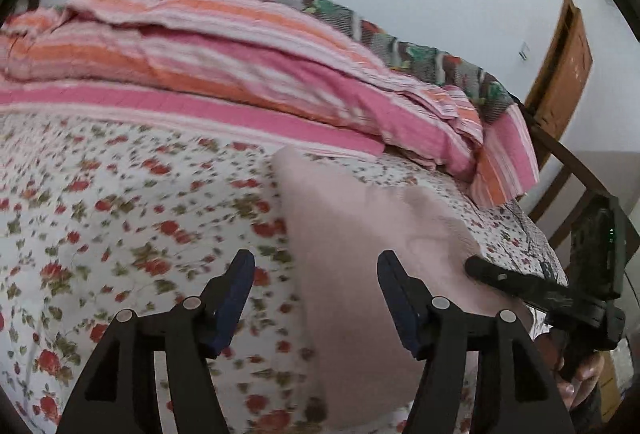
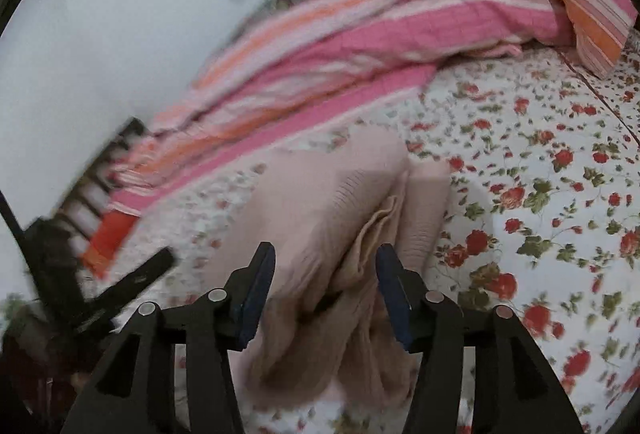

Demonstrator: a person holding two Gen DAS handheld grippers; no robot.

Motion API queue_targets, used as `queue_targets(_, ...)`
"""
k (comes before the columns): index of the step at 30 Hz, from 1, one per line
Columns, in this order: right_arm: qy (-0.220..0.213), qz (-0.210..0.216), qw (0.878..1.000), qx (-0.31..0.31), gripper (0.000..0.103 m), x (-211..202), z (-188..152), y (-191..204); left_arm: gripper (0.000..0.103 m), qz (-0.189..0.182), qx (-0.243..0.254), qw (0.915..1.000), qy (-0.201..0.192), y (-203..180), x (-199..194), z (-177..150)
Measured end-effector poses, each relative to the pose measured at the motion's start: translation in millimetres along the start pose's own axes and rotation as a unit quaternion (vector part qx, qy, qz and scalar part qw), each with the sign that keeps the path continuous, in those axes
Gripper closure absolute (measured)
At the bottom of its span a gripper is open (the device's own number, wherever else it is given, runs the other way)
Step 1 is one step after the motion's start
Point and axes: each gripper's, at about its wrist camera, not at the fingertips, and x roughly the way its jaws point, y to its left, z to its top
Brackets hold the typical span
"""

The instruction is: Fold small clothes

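Note:
A pale pink knit garment (image 1: 360,234) lies folded on the floral bed sheet (image 1: 120,213). In the right wrist view the garment (image 2: 320,201) shows doubled layers with bunched folds near the jaws. My left gripper (image 1: 316,270) is open, its right finger over the garment's left part, holding nothing. My right gripper (image 2: 325,262) is open just above the garment's near folds. The right gripper also shows in the left wrist view (image 1: 500,278) at the garment's right edge. The left gripper shows blurred in the right wrist view (image 2: 132,282), to the garment's left.
A pink and orange striped quilt (image 1: 240,53) is heaped along the bed's far side, with a patterned blanket (image 1: 400,45) behind it. A dark wooden bed frame (image 1: 560,161) and a wooden door (image 1: 564,65) stand to the right. A white wall lies beyond.

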Motion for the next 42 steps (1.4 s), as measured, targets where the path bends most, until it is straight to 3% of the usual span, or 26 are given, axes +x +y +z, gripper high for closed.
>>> queue_targets(1, 0.005, -0.010, 1.000, -0.006, 0.085, 5, -1, 3, 0.042, -0.004, -0.004, 1.0000, 0.001, 3, 2, -1)
queue_targets(2, 0.000, -0.015, 1.000, -0.027, 0.086, 5, -1, 9, 0.042, -0.008, -0.007, 0.9999, 0.001, 6, 3, -1)
queue_targets(6, -0.088, 0.009, 0.993, -0.083, 0.087, -36, -15, 14, 0.042, -0.026, -0.014, 0.9996, -0.003, 14, 4, -5)
queue_targets(9, -0.044, -0.047, 0.996, -0.059, 0.086, -14, -26, -6, 0.042, -0.031, -0.009, 0.9994, 0.012, 13, 15, -5)
queue_targets(11, -0.025, -0.045, 0.998, -0.033, 0.082, -4, -32, -19, 0.042, -0.025, -0.002, 0.9996, 0.011, 12, 17, -5)
queue_targets(12, -0.031, -0.039, 0.998, -0.028, 0.067, -9, -31, -22, 0.042, -0.028, 0.000, 0.9996, 0.006, 14, 14, -4)
queue_targets(13, -0.034, -0.038, 0.999, -0.021, 0.046, -13, -28, -24, 0.042, -0.032, -0.002, 0.9995, 0.001, 16, 13, -3)
queue_targets(14, -0.037, -0.035, 0.999, -0.004, 0.042, -14, -24, -29, 0.042, -0.035, -0.007, 0.9994, -0.003, 19, 11, -1)
queue_targets(20, 0.036, 0.035, 0.997, 0.060, 0.035, 30, -5, -48, 0.042, -0.073, -0.051, 0.9957, -0.025, 47, 4, 15)
queue_targets(25, 0.060, 0.053, 0.994, 0.070, 0.028, 50, 4, -53, 0.042, -0.090, -0.083, 0.9922, -0.026, 65, 9, 16)
queue_targets(26, 0.065, 0.057, 0.994, 0.072, 0.029, 53, 6, -52, 0.042, -0.091, -0.089, 0.9915, -0.024, 69, 11, 16)
queue_targets(27, 0.072, 0.062, 0.993, 0.071, 0.043, 55, 7, -52, 0.042, -0.093, -0.096, 0.9908, -0.021, 71, 13, 16)
queue_targets(31, 0.082, 0.090, 0.989, 0.083, 0.063, 56, 11, -53, 0.042, -0.095, -0.101, 0.9898, -0.033, 76, 9, 17)
queue_targets(37, 0.031, 0.091, 0.993, 0.074, 0.068, 15, 33, -25, 0.042, -0.067, -0.114, 0.9902, -0.047, 89, 1, 17)
queue_targets(42, -0.005, 0.028, 0.999, 0.042, 0.068, -13, 69, 24, 0.042, -0.044, -0.113, 0.9907, -0.061, 99, -11, 19)
